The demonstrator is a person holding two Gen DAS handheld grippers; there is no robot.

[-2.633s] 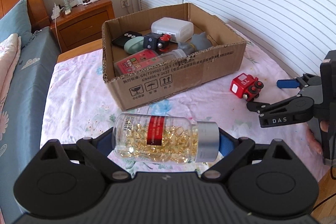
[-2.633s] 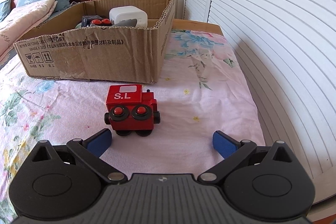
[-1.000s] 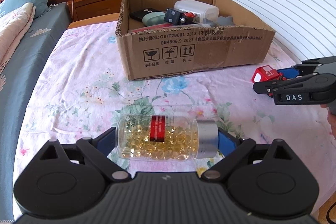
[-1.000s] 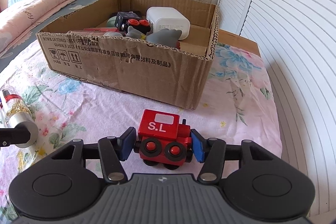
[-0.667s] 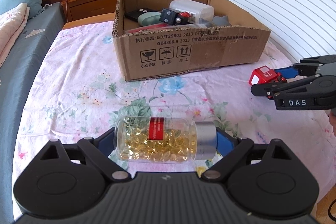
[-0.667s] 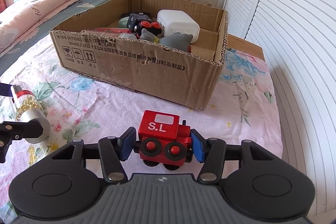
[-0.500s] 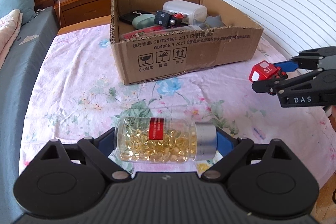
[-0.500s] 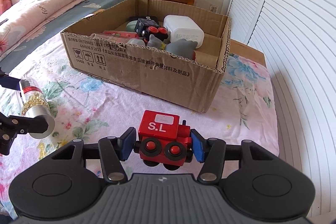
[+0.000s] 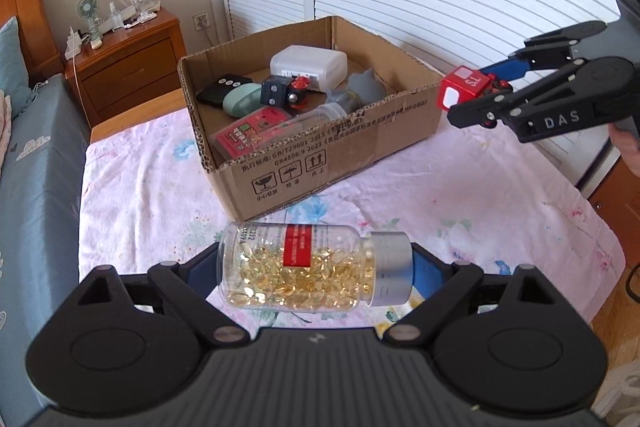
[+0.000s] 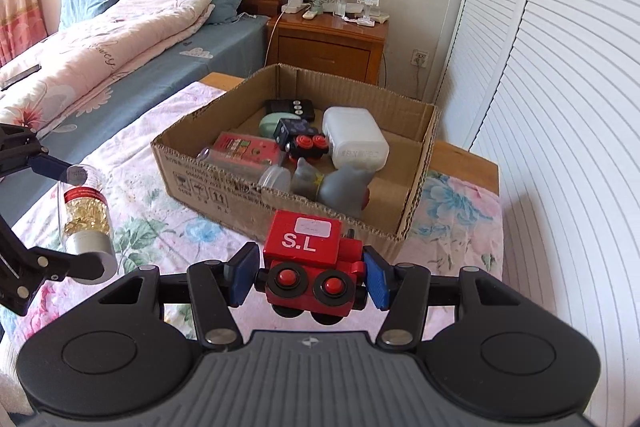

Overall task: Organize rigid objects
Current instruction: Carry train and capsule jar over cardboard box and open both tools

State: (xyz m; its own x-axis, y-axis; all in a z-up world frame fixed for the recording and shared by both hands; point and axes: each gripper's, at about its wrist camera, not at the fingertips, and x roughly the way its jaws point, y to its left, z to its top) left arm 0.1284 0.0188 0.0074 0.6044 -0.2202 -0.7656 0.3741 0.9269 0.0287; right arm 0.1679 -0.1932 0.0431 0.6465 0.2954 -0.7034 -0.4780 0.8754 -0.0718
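Observation:
A clear bottle of yellow capsules [image 9: 280, 267] with a silver cap lies crosswise in my left gripper [image 9: 314, 269], which is shut on its two ends and holds it above the floral sheet. In the right wrist view the same bottle [image 10: 86, 215] hangs at the far left, cap toward the camera. My right gripper [image 10: 310, 277] is shut on a red toy train [image 10: 304, 239] marked S.L, lifted just in front of the open cardboard box [image 10: 224, 183]. From the left wrist, that train [image 9: 460, 87] hovers by the right corner of the box [image 9: 320, 147].
The box holds several items: a white container [image 10: 356, 139], a grey figure [image 10: 340, 187], a black-and-red toy [image 10: 300, 139], a red pack [image 10: 248, 151]. A nightstand [image 10: 328, 43] stands behind, the bed with pillows [image 10: 100, 39] left, louvred doors [image 10: 560, 107] right.
Both grippers have risen with their loads. The train has come up off the sheet to the level of the box rim, and the inside of the box shows more from above.

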